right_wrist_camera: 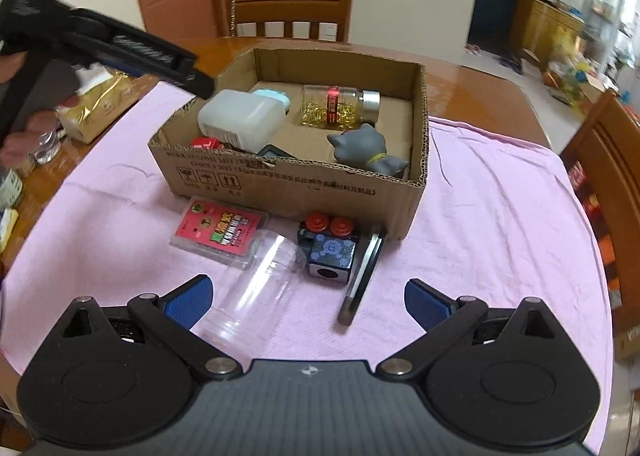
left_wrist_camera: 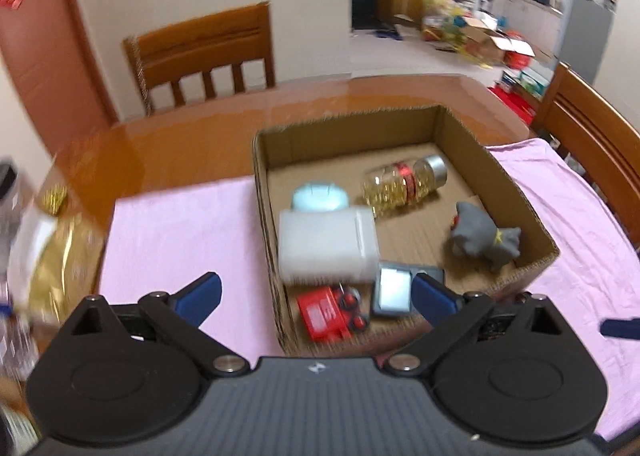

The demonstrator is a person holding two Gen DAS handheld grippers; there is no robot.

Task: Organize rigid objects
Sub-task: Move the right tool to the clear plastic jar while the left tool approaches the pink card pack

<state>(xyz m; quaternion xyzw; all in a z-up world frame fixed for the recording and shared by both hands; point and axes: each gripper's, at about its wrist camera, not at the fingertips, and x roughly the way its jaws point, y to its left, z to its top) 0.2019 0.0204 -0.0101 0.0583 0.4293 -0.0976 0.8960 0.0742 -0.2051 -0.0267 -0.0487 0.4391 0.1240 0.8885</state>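
Observation:
An open cardboard box (left_wrist_camera: 468,132) (right_wrist_camera: 280,176) sits on a pink cloth. It holds a white bottle (left_wrist_camera: 328,244) (right_wrist_camera: 240,116), a jar of yellow capsules (left_wrist_camera: 404,184) (right_wrist_camera: 340,104), a grey cat figure (left_wrist_camera: 484,236) (right_wrist_camera: 368,150), a red toy (left_wrist_camera: 332,312) and a grey device (left_wrist_camera: 394,290). My left gripper (left_wrist_camera: 316,292) is open and empty over the box's near-left corner; it also shows in the right wrist view (right_wrist_camera: 120,48). My right gripper (right_wrist_camera: 308,302) is open and empty in front of the box, above a clear tumbler (right_wrist_camera: 256,284), a card pack (right_wrist_camera: 218,230), a dark cube with red buttons (right_wrist_camera: 330,246) and a flat dark tool (right_wrist_camera: 362,276).
The pink cloth (right_wrist_camera: 500,236) covers a wooden table (left_wrist_camera: 180,144). A gold packet (right_wrist_camera: 96,104) and a small glass (right_wrist_camera: 46,146) lie at the left edge. Wooden chairs stand behind (right_wrist_camera: 288,4) and to the right (right_wrist_camera: 608,152).

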